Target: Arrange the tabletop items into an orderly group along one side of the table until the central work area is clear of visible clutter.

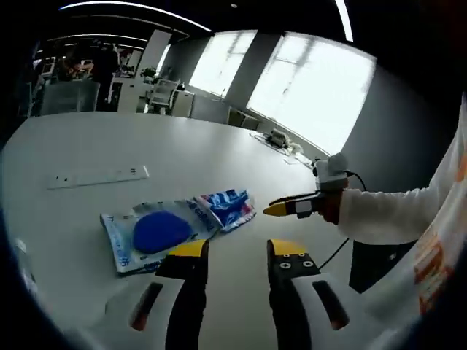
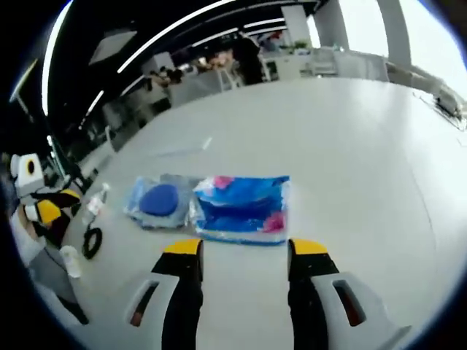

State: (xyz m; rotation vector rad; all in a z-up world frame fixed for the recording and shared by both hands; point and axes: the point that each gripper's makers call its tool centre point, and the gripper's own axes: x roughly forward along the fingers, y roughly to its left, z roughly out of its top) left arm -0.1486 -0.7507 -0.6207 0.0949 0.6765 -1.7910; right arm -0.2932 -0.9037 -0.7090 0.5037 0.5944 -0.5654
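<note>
My right gripper (image 2: 243, 255), jaws spread, nears the wipes pack (image 2: 243, 208); left gripper (image 1: 235, 255) also spread. Risk: the slick pack slides into the blue pouch (image 2: 159, 200).

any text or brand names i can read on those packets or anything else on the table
None can be read.
Clear packet with the blue round pad: white print along its edge, too blurred to read.
Blue, white and pink packet: printed pattern, no legible words.
White strip on the table: small marks, too small to read.
</note>
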